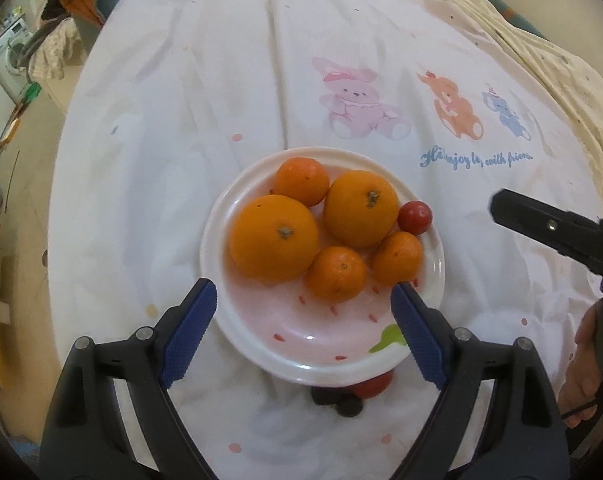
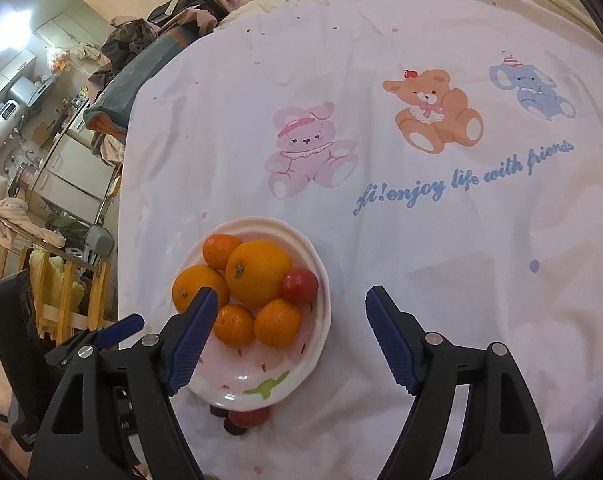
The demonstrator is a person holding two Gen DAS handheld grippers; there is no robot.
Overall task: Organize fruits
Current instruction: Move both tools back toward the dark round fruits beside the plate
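Your left claw [image 1: 303,294] and right claw [image 2: 289,306] hang wide open and empty above the plate [image 1: 261,354] near the tablecloth's [image 1: 181,120] front edge; it holds two large oranges [image 1: 273,238], three mandarins [image 1: 335,274] and one red tomato [image 1: 414,217].

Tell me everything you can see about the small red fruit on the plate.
The small red fruit is round, smooth and glossy, like a cherry tomato. It sits at the plate's right rim, the only red piece there. It touches a large orange and appears to touch a smaller orange. No gripper touches it.
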